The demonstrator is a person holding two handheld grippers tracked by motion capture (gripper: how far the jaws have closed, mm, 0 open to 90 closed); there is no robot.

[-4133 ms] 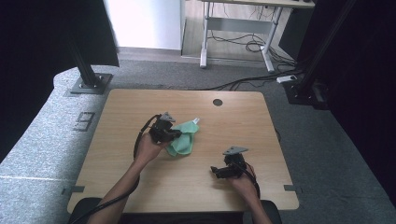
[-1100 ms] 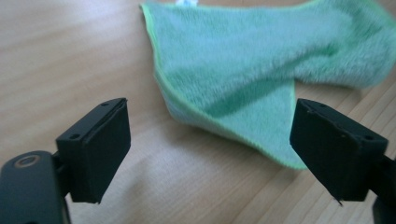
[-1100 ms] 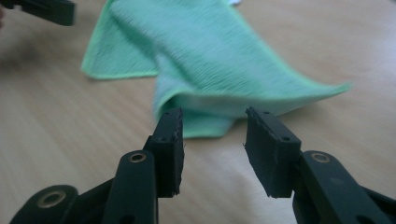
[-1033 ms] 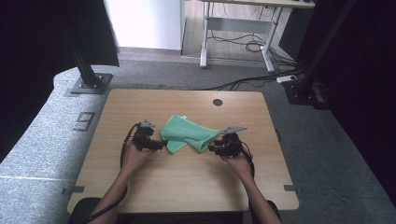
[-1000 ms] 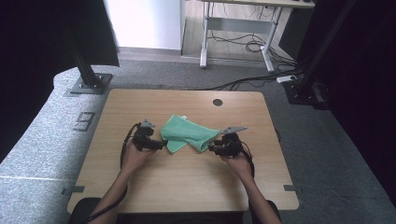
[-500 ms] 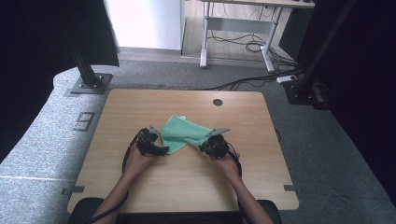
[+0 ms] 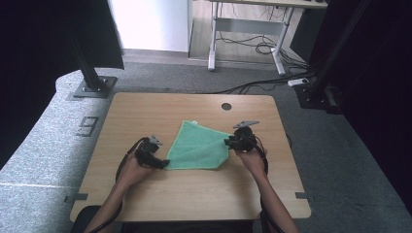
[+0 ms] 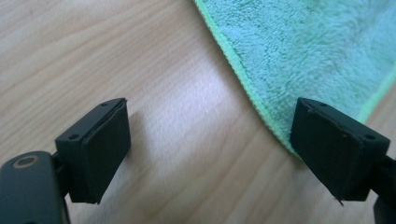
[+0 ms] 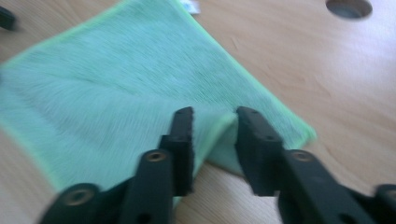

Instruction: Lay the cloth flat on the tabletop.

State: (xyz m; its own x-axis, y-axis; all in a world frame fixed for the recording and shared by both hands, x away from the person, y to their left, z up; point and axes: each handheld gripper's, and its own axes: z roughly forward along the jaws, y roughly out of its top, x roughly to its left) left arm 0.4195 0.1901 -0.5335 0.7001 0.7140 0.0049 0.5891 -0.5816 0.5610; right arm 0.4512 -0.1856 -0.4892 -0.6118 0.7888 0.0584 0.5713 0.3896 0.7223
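A green cloth point(image 7: 199, 148) was spread flat on the middle of the wooden table point(image 7: 194, 194), between the two grippers. The left gripper point(image 7: 163, 162) was held at the cloth's near left corner, its jaws spread wide and nothing between them; in the left gripper view the cloth's edge point(image 8: 243, 79) was seen to pass just under the right-hand jaw. The right gripper point(image 7: 228, 142) was held at the cloth's right edge, jaws partly parted, with a raised fold of cloth point(image 9: 219, 135) seen between them. A round hole point(image 7: 226, 106) was set in the table's far side.
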